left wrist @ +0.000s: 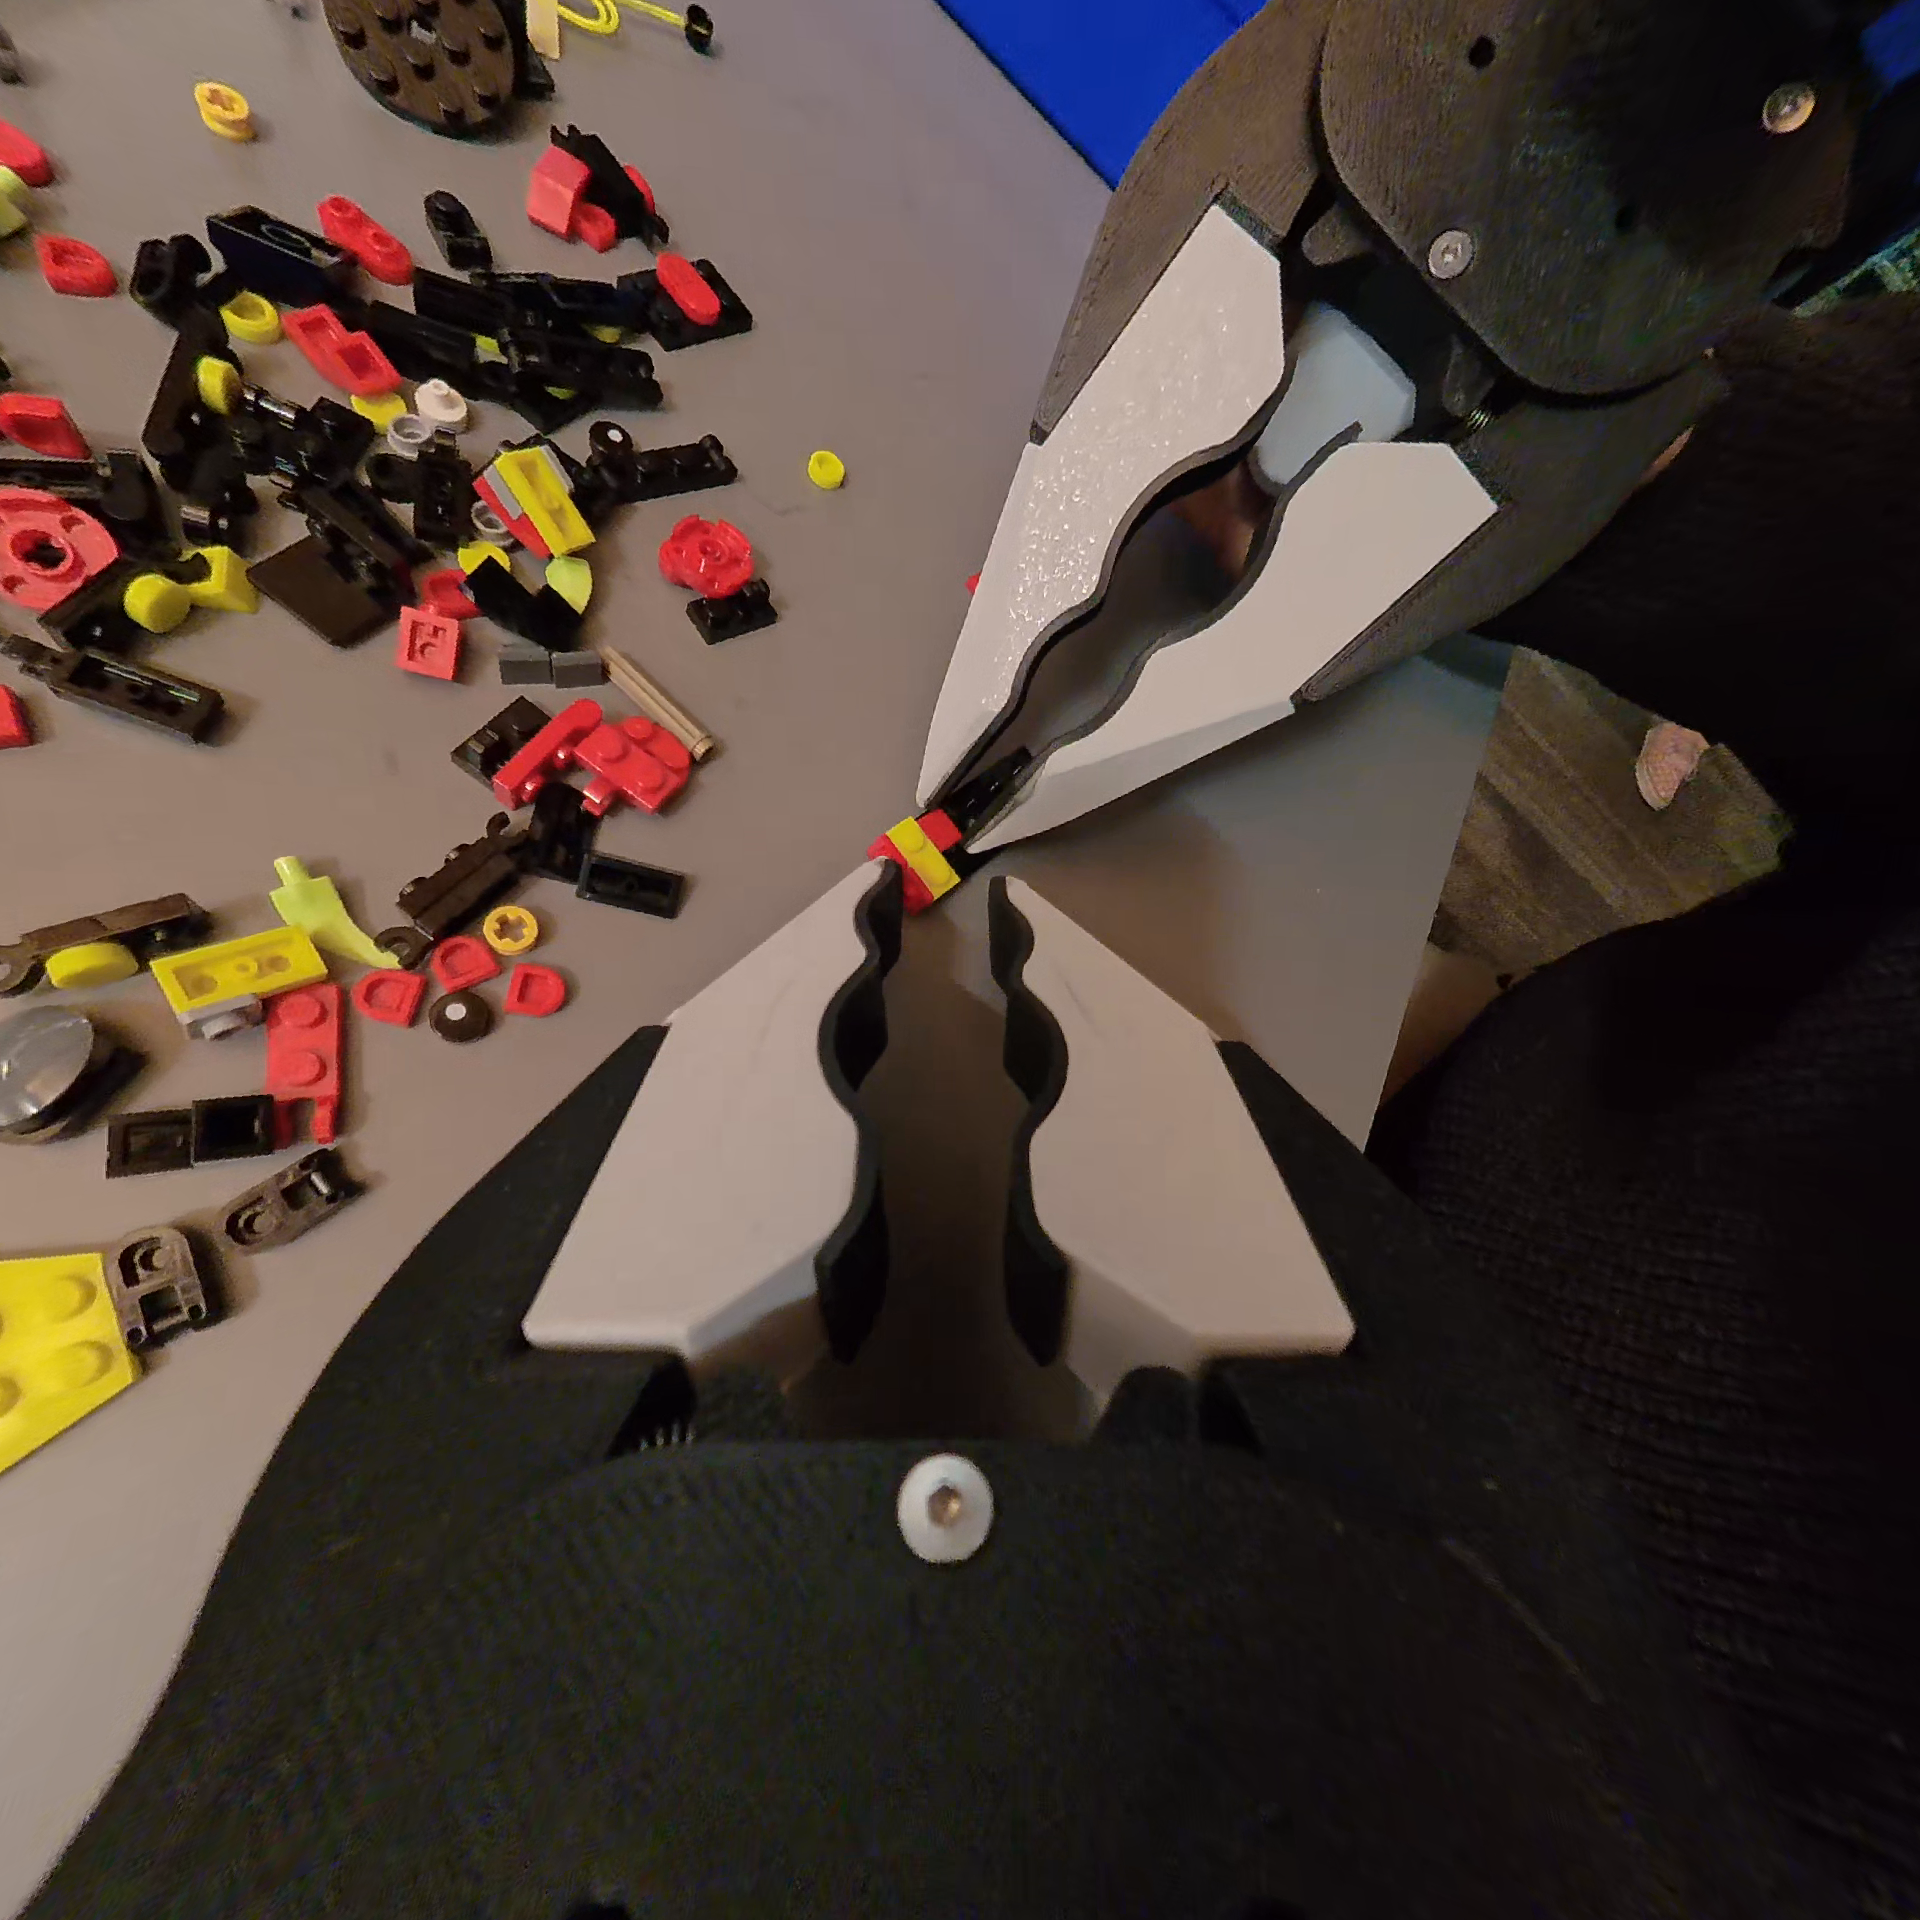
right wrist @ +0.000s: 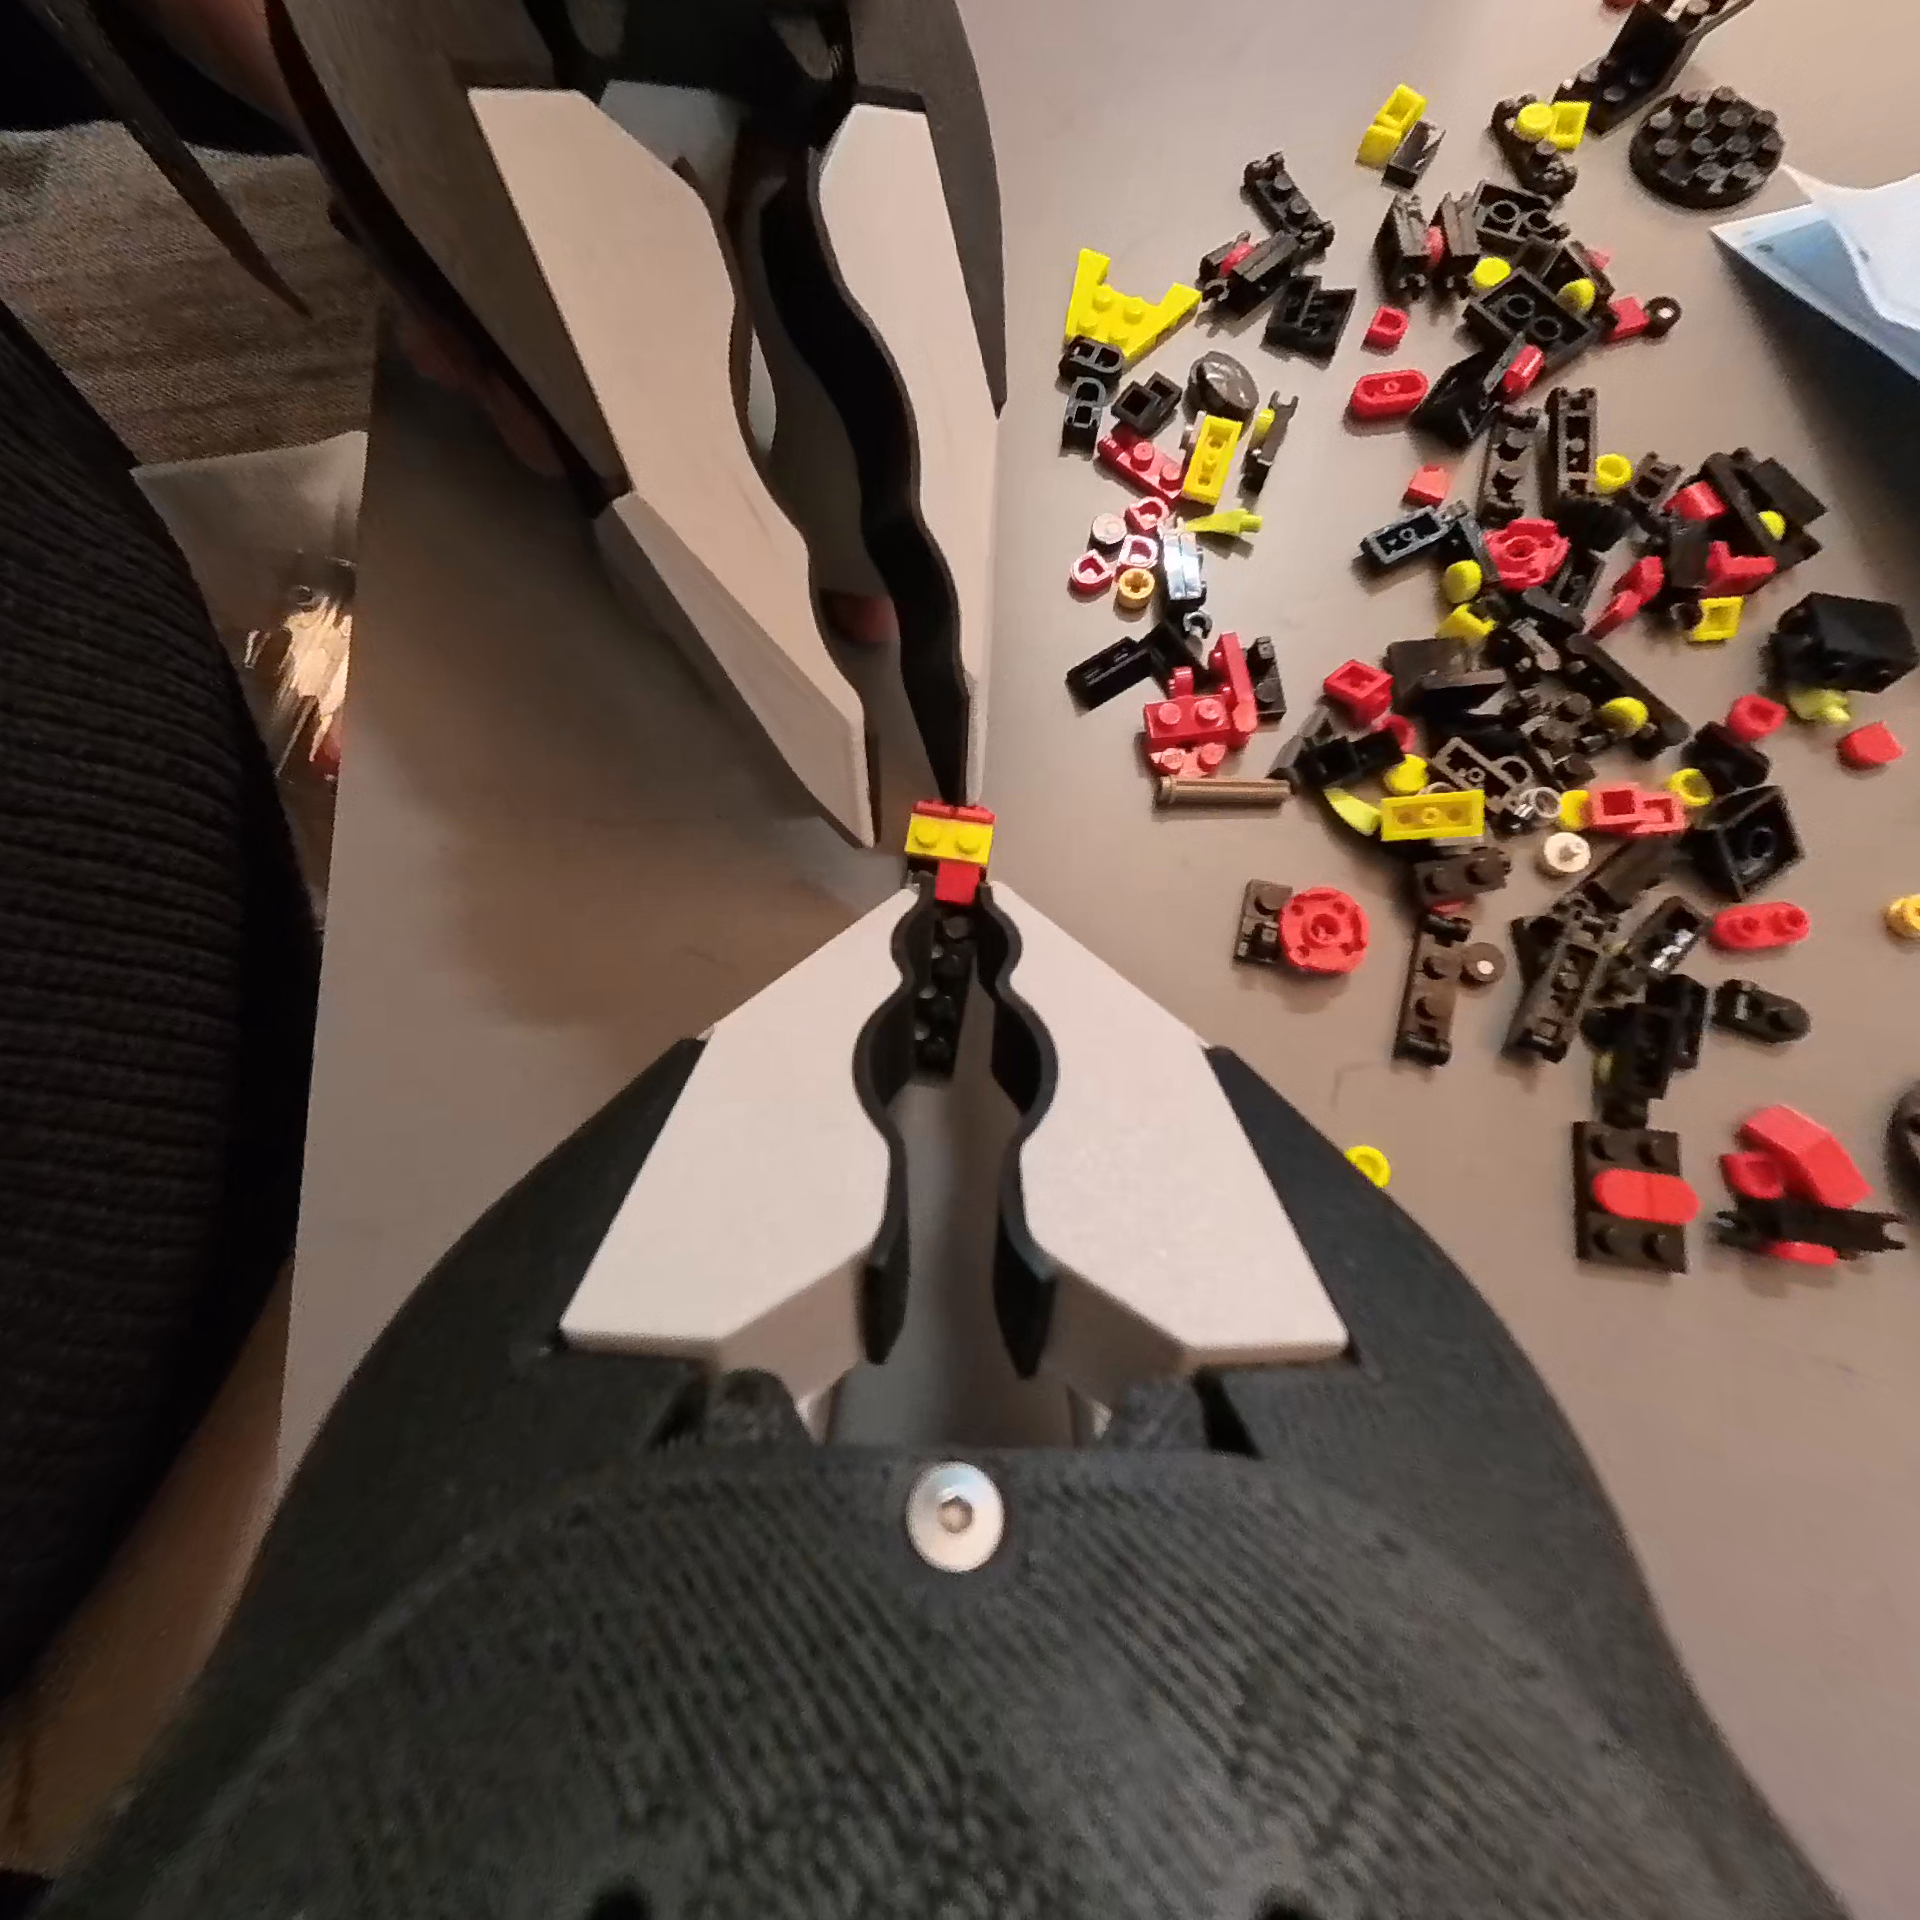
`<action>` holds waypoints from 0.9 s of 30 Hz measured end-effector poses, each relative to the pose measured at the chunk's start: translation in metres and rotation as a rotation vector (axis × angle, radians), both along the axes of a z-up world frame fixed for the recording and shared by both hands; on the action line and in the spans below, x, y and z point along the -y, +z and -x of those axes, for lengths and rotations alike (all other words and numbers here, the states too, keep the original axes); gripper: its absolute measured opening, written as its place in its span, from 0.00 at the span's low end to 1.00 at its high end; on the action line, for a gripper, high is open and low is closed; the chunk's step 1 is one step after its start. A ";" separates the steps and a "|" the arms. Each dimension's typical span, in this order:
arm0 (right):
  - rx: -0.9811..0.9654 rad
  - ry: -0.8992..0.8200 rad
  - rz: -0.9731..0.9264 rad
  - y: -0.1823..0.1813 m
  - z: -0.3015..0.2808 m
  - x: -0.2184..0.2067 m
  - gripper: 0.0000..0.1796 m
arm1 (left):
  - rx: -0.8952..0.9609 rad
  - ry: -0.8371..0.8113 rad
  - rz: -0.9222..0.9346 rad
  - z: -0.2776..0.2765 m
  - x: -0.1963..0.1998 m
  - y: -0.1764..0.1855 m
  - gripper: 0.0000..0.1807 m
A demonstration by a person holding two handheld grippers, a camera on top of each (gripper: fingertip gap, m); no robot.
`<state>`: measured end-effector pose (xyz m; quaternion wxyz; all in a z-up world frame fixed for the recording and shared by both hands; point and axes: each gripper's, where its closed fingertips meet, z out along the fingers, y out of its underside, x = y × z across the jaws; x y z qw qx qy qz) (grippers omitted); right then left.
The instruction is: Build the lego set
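Observation:
My right gripper [right wrist: 948, 899] is shut on a long black studded plate [right wrist: 940, 977]. A small red and yellow stack of pieces [right wrist: 948, 836] sits on the plate's far end, just past the fingertips. In the left wrist view, the right gripper [left wrist: 961, 816] reaches in from the upper right with the same stack [left wrist: 920, 847]. My left gripper [left wrist: 940, 883] is open, with a gap between its tips. Its left fingertip [left wrist: 878, 883] touches the stack's red edge. It comes in from the top of the right wrist view [right wrist: 925, 805]. Both grippers are held above the grey table near its edge.
Several loose red, black and yellow pieces [left wrist: 416, 499] are scattered on the grey table [left wrist: 883, 312], and they show on the right of the right wrist view [right wrist: 1507, 675]. Among them are a round black plate [right wrist: 1704, 145] and a yellow wedge plate [right wrist: 1122, 307]. Pale blue paper [right wrist: 1839, 249] lies far right. A dark sleeve [right wrist: 104, 935] is at the table edge. Only a small space, under 4 cm, lies between the two pairs of fingers.

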<state>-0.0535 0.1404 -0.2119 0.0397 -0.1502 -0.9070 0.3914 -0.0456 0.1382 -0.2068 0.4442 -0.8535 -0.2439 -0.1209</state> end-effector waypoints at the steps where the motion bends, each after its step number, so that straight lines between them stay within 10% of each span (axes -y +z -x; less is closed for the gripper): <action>1: -0.003 -0.002 -0.002 0.000 0.000 0.000 0.03 | 0.001 0.000 0.000 0.000 0.000 0.000 0.08; 27: -0.019 -0.011 -0.009 0.001 0.002 -0.002 0.05 | 0.001 0.001 0.003 0.000 0.000 -0.001 0.08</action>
